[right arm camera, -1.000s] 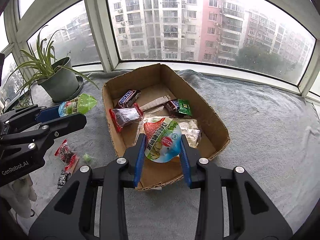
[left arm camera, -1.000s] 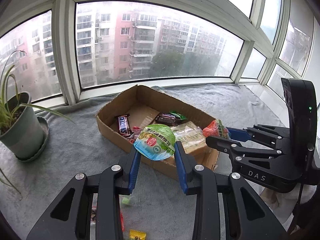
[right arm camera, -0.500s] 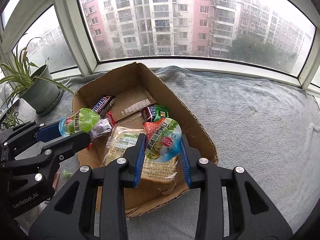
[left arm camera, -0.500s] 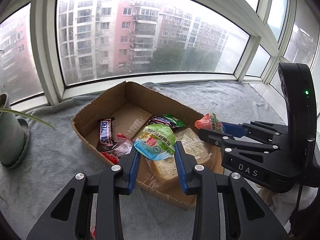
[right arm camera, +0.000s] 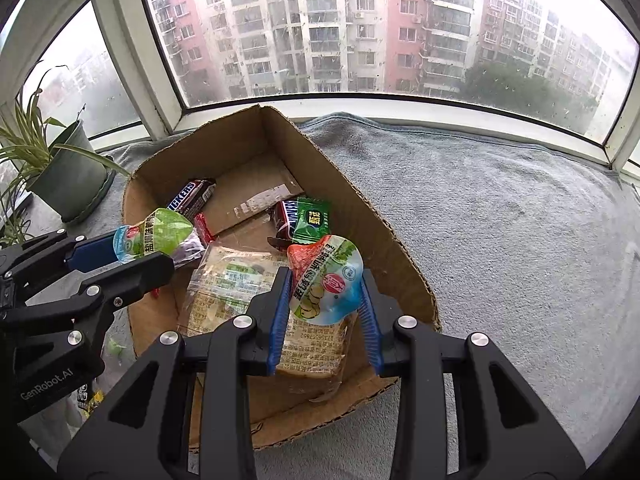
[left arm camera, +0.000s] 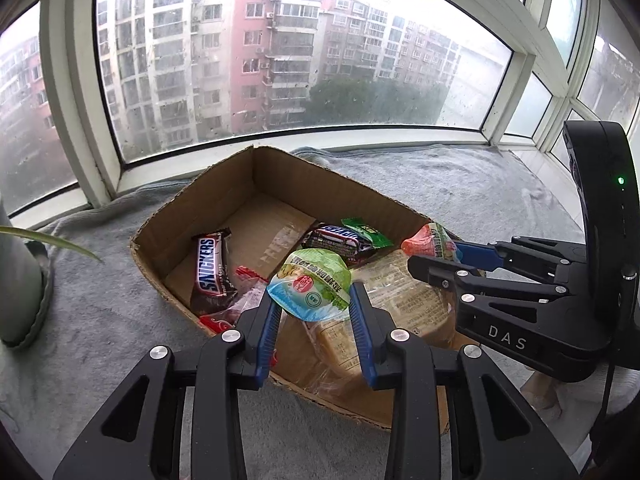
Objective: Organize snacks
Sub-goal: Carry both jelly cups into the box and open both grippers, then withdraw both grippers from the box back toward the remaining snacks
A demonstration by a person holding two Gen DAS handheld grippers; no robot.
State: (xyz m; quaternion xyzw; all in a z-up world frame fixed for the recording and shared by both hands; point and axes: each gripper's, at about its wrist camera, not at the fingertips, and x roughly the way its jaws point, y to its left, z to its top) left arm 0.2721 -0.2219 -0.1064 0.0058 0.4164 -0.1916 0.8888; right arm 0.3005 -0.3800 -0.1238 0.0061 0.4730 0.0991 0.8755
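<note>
Holding, left: left hand-held gripper (left arm camera: 312,312) has its blue pads closed partway onto a green-topped snack pouch (left arm camera: 310,288), one pad pressed against each side of it.
Holding, right: right hand-held gripper (right arm camera: 325,314) is clamped the same way on an orange-topped snack pouch (right arm camera: 326,280), gripped at both edges.
Position: both pouches hang above the near half of the cardboard box (right arm camera: 360,216), not touching its contents; each gripper also shows in the other's view, the left one at (right arm camera: 132,254) and the right one at (left arm camera: 436,254).
Green-topped pouch: puffy, rounded, green upper part, pale blue lower part, round red mark near the middle, printed lettering too small to read.
Orange-topped pouch: puffy, orange corner on top, green and white print, pale blue lower part, round red mark.
Box: open, shallow, brown, worn edges, standing on a grey blanket (right arm camera: 500,220) spread along the window ledge.
Box contents: Snickers bar (left arm camera: 210,274) on the left side; second Snickers bar (left arm camera: 340,240) toward the right wall with a small green sachet (right arm camera: 311,220) touching it; red-ended clear wrapper (left arm camera: 240,296) just beside the first bar; large clear bag of bread (left arm camera: 400,304) along the near side.
Surroundings: potted spider plant (right arm camera: 60,168) at the left end of the ledge, well apart from the box.
</note>
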